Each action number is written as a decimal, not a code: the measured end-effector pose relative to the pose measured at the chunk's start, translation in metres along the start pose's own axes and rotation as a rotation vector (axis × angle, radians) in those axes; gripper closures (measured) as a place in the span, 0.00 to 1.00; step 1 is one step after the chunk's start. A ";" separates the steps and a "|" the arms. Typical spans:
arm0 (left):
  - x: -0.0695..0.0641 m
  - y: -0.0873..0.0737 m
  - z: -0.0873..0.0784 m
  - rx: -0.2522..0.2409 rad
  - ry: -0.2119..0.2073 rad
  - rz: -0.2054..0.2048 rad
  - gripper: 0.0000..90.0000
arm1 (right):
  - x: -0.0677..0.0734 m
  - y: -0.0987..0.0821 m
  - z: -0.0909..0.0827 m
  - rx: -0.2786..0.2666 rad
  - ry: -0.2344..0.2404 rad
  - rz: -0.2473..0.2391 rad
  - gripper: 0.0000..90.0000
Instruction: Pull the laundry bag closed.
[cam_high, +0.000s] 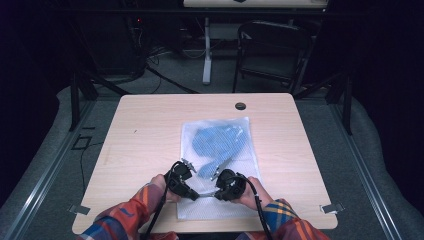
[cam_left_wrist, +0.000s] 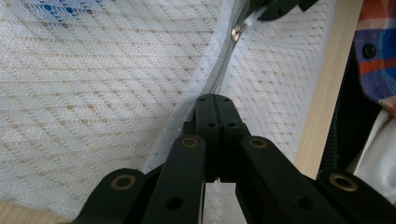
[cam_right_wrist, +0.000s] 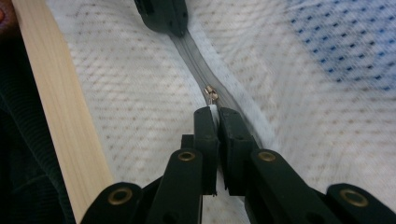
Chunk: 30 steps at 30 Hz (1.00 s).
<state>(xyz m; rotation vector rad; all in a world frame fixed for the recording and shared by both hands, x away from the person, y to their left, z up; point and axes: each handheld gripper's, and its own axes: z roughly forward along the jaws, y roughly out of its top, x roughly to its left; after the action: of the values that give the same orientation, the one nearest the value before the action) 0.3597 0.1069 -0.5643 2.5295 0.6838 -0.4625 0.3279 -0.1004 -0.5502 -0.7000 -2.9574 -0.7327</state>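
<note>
- A white mesh laundry bag (cam_high: 220, 150) lies flat on the wooden table (cam_high: 145, 130), toward my side of it, its near end reaching almost to the table's near edge.
- Through the mesh I can see a blue garment (cam_high: 220, 142) in the far half of the bag.
- A grey zipper (cam_right_wrist: 198, 65) runs across the near part of the bag, where both my grippers meet.
- My left gripper (cam_left_wrist: 215, 100) is clenched on the bag's fabric right at the zipper line, jaws pressed together with the mesh bunched up between them.
- My right gripper (cam_right_wrist: 213, 112) is pinched on the white tab of the zipper pull (cam_right_wrist: 211, 93), whose small metal slider sits just beyond my jaw tips.
- From the high view, my left gripper (cam_high: 181, 179) and right gripper (cam_high: 227, 184) sit close together over the bag's near part, tips facing each other.
- My plaid sleeves (cam_high: 127, 215) come in over the table's near edge, either side of the bag.
</note>
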 end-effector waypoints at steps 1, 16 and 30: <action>0.000 0.000 0.000 0.002 0.000 -0.001 1.00 | -0.001 -0.002 -0.002 -0.002 -0.005 0.006 0.96; -0.001 0.000 0.000 0.001 0.001 -0.007 1.00 | -0.020 -0.033 -0.024 -0.043 -0.022 0.110 0.98; -0.007 0.009 0.002 -0.001 -0.003 0.031 1.00 | -0.009 -0.015 -0.008 -0.052 0.022 0.078 0.76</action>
<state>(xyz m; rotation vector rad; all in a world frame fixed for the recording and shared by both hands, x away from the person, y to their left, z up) 0.3583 0.0967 -0.5597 2.5346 0.6420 -0.4548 0.3293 -0.1193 -0.5508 -0.8005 -2.8822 -0.8090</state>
